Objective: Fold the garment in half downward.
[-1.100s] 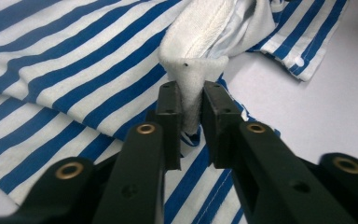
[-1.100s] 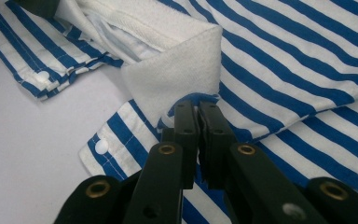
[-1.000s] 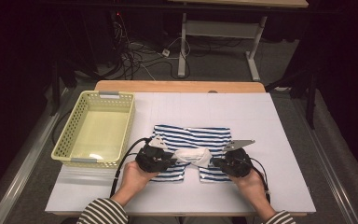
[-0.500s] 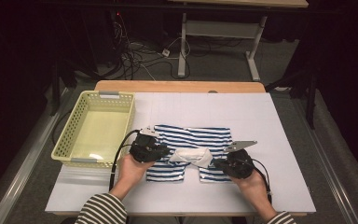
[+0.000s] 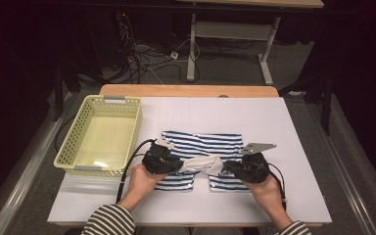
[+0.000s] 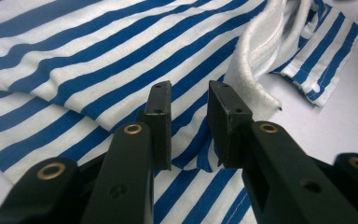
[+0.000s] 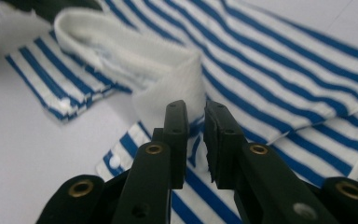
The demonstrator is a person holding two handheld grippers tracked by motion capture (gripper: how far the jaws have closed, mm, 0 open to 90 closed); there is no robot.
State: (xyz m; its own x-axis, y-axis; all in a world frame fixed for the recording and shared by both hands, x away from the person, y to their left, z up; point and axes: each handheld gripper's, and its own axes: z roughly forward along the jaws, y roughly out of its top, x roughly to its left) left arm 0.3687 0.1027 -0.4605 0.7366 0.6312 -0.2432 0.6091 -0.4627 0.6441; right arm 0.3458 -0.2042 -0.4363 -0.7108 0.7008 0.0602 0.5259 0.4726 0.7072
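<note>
- Left tongs (image 6: pixel 189 100) stand slightly apart over the striped garment (image 6: pixel 98 60). They have just been opening, with cloth below the tips and nothing pinched between them.
- Right tongs (image 7: pixel 196 119) have also just been opening. Their gap is narrow and empty, with the tips just short of the white band (image 7: pixel 135 60).
- Both face inward across the garment's near edge, and the bunched white band (image 5: pixel 203 164) lies between them. This looks like a release after a fold or a gather, ahead of a fresh grip.
- Next move, as I judge it: each pair needs to close on a firm edge, either the band or a hem, and take only the layers wanted.
- The garment lies flat near the middle of the desk (image 5: pixel 274 122), with its leg-like ends toward the person.
- Open room: there is bare desk to the right and beyond the garment. The near edge is close under the wrists.
- A yellow basket (image 5: pixel 122 99) sits at the left, near the left hand (image 5: pixel 142 178); its near wall limits a leftward swing.
</note>
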